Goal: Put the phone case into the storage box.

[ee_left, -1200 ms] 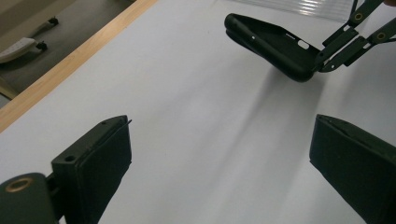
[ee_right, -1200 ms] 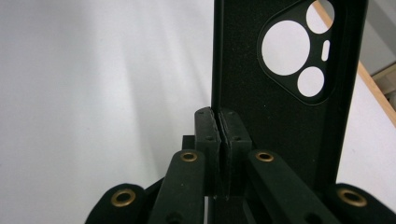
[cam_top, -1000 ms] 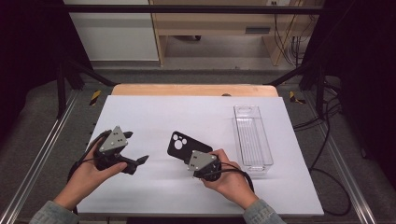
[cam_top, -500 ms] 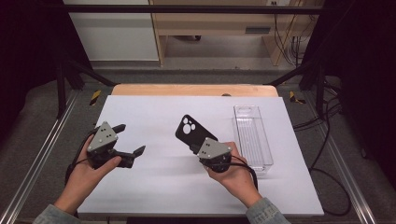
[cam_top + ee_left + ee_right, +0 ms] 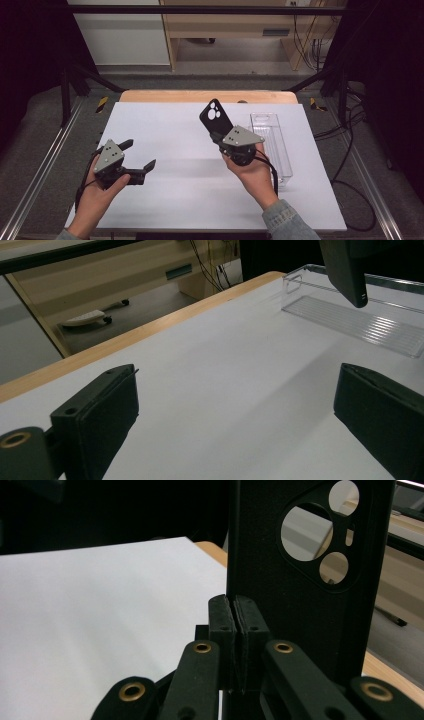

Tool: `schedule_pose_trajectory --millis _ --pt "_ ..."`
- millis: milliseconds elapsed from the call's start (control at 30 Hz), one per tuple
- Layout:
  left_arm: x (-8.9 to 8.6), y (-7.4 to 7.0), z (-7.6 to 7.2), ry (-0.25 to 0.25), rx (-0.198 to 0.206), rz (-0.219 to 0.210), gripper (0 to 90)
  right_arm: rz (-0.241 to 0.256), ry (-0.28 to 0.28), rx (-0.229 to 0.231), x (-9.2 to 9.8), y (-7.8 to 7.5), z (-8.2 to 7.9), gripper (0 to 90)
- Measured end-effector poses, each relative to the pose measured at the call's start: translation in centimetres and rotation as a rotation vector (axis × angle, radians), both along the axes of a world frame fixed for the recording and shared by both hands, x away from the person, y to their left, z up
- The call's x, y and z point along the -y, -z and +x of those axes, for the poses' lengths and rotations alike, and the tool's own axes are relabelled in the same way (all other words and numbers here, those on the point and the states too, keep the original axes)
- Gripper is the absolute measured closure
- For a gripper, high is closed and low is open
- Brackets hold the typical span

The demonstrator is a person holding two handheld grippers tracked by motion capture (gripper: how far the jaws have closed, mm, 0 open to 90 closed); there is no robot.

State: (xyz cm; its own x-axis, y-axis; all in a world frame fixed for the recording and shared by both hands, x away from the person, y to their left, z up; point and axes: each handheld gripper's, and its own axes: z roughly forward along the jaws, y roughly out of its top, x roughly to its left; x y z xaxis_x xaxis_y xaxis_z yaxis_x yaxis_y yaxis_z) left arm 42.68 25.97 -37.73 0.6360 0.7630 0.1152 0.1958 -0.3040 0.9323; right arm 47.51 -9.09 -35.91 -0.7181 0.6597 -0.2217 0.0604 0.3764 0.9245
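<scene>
Lifted higher and nearer the clear tray (image 5: 272, 145) than a second ago, the black phone case (image 5: 216, 118) now hangs above the white surface (image 5: 165, 125), pinched in the right tongs (image 5: 225, 137). Placing remains. Left tongs (image 5: 137, 155) gape, empty.

phone case (image 5: 345, 270) cut off by top edge, clear tray (image 5: 360, 315) cropped at right

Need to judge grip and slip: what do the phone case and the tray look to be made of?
Phone case: matte black, likely soft plastic or rubber; no glare, thin wall around the camera cutouts. Tray: clear, hard, glossy plastic; table shows through, ribbed floor catches light.
</scene>
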Motion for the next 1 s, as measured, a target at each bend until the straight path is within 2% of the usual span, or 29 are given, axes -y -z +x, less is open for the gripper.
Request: schedule_pose_trajectory --millis 100,200,367,400,467,500,600,667,767,900,1000 --pt "-0.8 0.7 -0.2 -0.032 0.023 -0.049 4.6 0.020 0.022 0.003 0.6 -0.4 0.9 87.6" --pt "-1.7 1.5 -0.5 -0.063 0.047 -0.038 4.5 0.045 0.049 0.021 1.6 -1.1 1.7 87.6" --pt "-2.8 2.6 -0.6 -0.109 0.051 -0.062 4.5 0.101 0.118 0.022 3.6 -1.9 3.3 87.6" --pt "-2.9 2.9 -0.6 -0.120 0.057 -0.059 4.4 0.109 0.129 0.023 3.9 -2.0 3.5 87.6" --pt "-3.1 3.6 -0.6 -0.142 0.080 -0.026 4.4 0.140 0.159 0.018 4.7 -2.1 4.2 87.6" --pt "-3.2 3.9 -0.5 -0.148 0.083 -0.032 4.4 0.148 0.169 0.019 5.0 -2.1 4.5 87.6" --pt "-3.7 5.0 -0.3 -0.166 0.068 -0.082 4.4 0.175 0.209 0.012 5.9 -2.1 5.2 87.6" --pt "-3.9 5.6 -0.1 -0.176 0.059 -0.092 4.5 0.203 0.238 0.002 6.5 -2.0 5.7 87.6" --pt "-4.4 6.2 0.1 -0.195 0.053 -0.106 4.4 0.218 0.285 -0.006 7.3 -1.7 6.5 87.6" --pt "-4.8 6.8 0.0 -0.212 0.053 -0.126 4.4 0.221 0.343 -0.007 8.1 -1.2 7.4 87.7" --pt "-4.9 7.3 0.1 -0.211 0.045 -0.124 4.4 0.225 0.377 -0.018 8.6 -0.8 8.0 87.6"
